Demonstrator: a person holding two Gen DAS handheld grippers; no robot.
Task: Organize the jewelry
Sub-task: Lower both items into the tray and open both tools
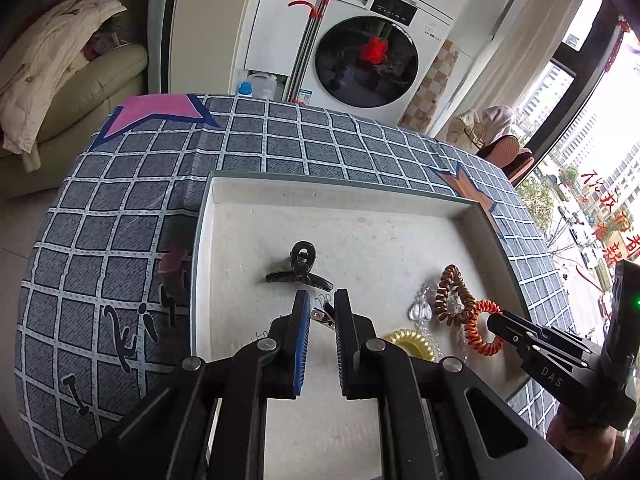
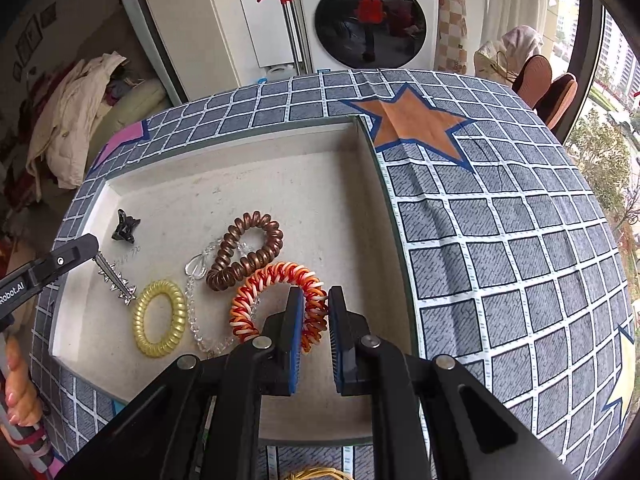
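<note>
Jewelry: five hair pieces and a bead strand, all loose in tray [image 2: 240, 168].
Right gripper [image 2: 311, 312]: jaws apart, straddling near edge of orange-white coil tie [image 2: 276, 300]; no squeeze visible.
Left gripper [image 1: 322, 306]: jaws apart, spiked silver clip [image 2: 116, 280] partly between tips; contact unclear.
Ahead of left jaws: black claw clip [image 1: 300, 268].
Between grippers: yellow coil tie [image 2: 160, 318], clear bead strand [image 2: 196, 308], brown coil tie [image 2: 248, 250] touching orange one.
Step tip: judged right pick; close on one coil wall only, lift straight so brown tie and beads don't drag.
Hidden: sorting target not visible; bead strand end under orange tie; yellow item at right view's bottom edge cut off.
</note>
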